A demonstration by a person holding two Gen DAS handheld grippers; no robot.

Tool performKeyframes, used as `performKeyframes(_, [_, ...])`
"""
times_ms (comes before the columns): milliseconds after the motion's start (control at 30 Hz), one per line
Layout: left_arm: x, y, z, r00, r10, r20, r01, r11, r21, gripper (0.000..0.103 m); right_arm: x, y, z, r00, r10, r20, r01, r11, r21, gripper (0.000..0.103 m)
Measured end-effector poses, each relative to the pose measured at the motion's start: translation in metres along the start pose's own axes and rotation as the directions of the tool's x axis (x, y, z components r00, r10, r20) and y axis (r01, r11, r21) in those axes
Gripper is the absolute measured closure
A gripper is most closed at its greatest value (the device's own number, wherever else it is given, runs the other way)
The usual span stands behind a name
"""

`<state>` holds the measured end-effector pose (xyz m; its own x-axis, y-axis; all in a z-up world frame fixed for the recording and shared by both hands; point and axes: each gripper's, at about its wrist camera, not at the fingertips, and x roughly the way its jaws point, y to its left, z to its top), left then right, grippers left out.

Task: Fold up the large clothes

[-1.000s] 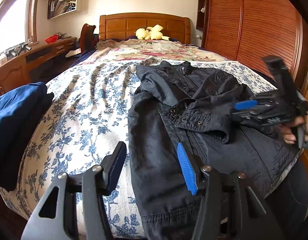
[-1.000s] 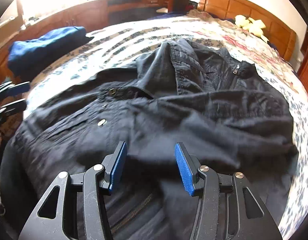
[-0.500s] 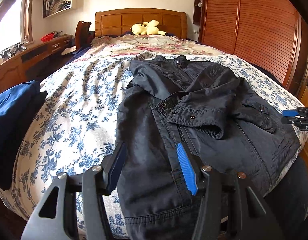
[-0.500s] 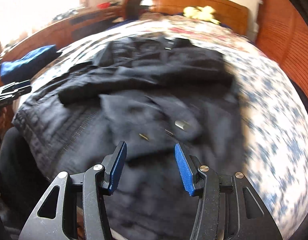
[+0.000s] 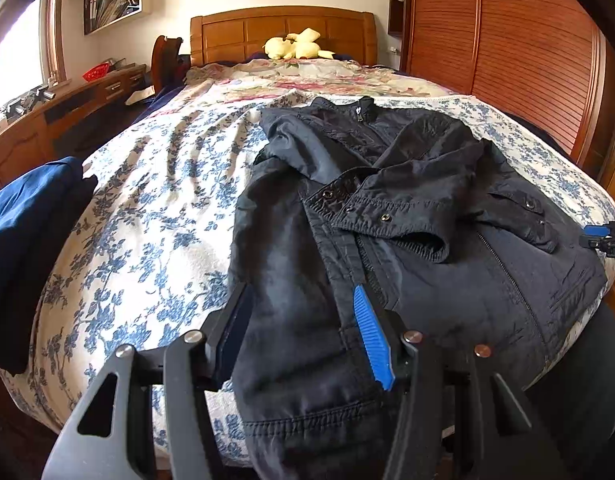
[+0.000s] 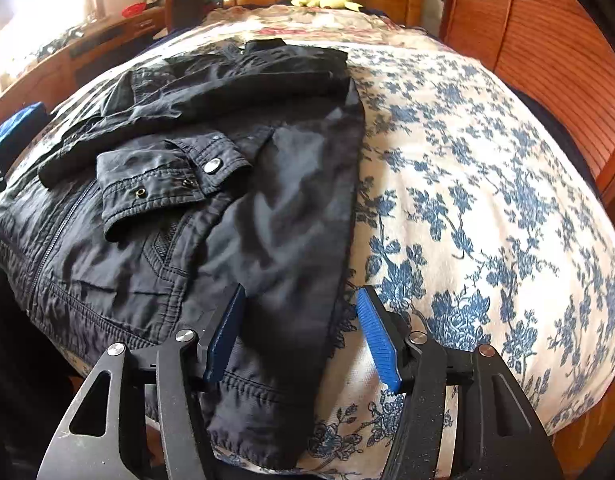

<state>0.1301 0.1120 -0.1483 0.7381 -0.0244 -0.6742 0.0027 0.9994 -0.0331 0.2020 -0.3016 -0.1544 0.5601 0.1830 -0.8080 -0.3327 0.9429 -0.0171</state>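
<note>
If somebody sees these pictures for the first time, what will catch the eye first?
The dark jacket spread on the blue-flowered bedspread, sleeves folded across its front. Next, the yellow plush toy by the wooden headboard, and the two grippers poised at the hem.

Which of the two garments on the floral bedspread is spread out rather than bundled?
The black snap-button jacket, lying flat mid-bed with both sleeves folded across its front. The blue garment sits bunched at the bed's left edge.
</note>
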Motion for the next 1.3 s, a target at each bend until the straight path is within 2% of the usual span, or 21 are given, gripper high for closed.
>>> performKeyframes(133, [-0.004, 0.008, -0.006, 1.0, 0.012, -0.011, -0.012, 1.0, -0.007, 0.051, 0.003, -0.002, -0.001, 0.999, 0.05, -0.013, -0.05, 0.998, 0.031, 0.042])
performKeyframes(233, [-0.005, 0.018, -0.012, 0.999, 0.03, -0.028, -0.031, 0.999, -0.01, 0.051, 0.003, 0.005, -0.003, 0.995, 0.095, -0.018, -0.095, 0.995, 0.008, 0.042])
performKeyframes(300, [-0.007, 0.022, -0.013, 0.999, 0.046, -0.025, -0.046, 0.999, 0.0, 0.051, 0.002, 0.011, -0.004, 0.994, 0.111, -0.017, -0.111, 0.994, -0.007, 0.05])
performKeyframes(400, [-0.011, 0.03, -0.012, 0.999, 0.044, -0.019, -0.044, 0.999, -0.011, 0.051, -0.004, 0.014, -0.001, 0.991, 0.13, 0.007, -0.13, 0.991, -0.004, 0.056])
performKeyframes(467, [-0.013, 0.034, -0.013, 0.999, 0.041, -0.02, -0.041, 0.999, -0.014, 0.051, -0.01, 0.015, 0.0, 0.986, 0.161, 0.037, -0.161, 0.987, 0.005, 0.056])
performKeyframes(667, [-0.014, 0.049, -0.024, 0.998, 0.041, -0.052, -0.043, 0.999, -0.027, 0.051, -0.007, 0.013, -0.004, 0.99, 0.137, 0.027, -0.137, 0.991, 0.0, 0.056])
performKeyframes(833, [-0.017, 0.049, -0.039, 0.997, -0.032, -0.067, 0.029, 0.999, -0.041, 0.052, -0.002, 0.013, -0.013, 0.997, 0.077, -0.001, -0.077, 0.996, -0.038, 0.056])
performKeyframes(900, [-0.02, 0.044, -0.042, 0.997, -0.048, -0.063, 0.047, 0.999, -0.023, 0.066, 0.0, 0.013, -0.015, 0.998, 0.067, -0.008, -0.067, 0.997, -0.049, 0.054])
performKeyframes(1000, [-0.021, 0.037, -0.044, 0.995, -0.074, -0.066, 0.074, 0.997, -0.013, 0.074, 0.004, 0.012, -0.015, 0.997, 0.076, -0.016, -0.076, 0.996, -0.041, 0.052])
performKeyframes(1233, [-0.014, 0.028, -0.051, 0.991, -0.088, -0.1, 0.088, 0.996, -0.005, 0.075, 0.006, 0.011, -0.013, 0.996, 0.091, -0.018, -0.091, 0.995, -0.04, 0.051])
performKeyframes(1267, [-0.014, 0.028, -0.052, 0.991, -0.09, -0.103, 0.089, 0.996, -0.008, 0.075, 0.004, 0.011, -0.013, 0.995, 0.103, -0.012, -0.103, 0.994, -0.042, 0.054])
performKeyframes(1300, [-0.014, 0.029, -0.052, 0.99, -0.093, -0.104, 0.092, 0.996, -0.012, 0.075, 0.002, 0.013, -0.014, 0.994, 0.111, -0.003, -0.111, 0.993, -0.044, 0.063])
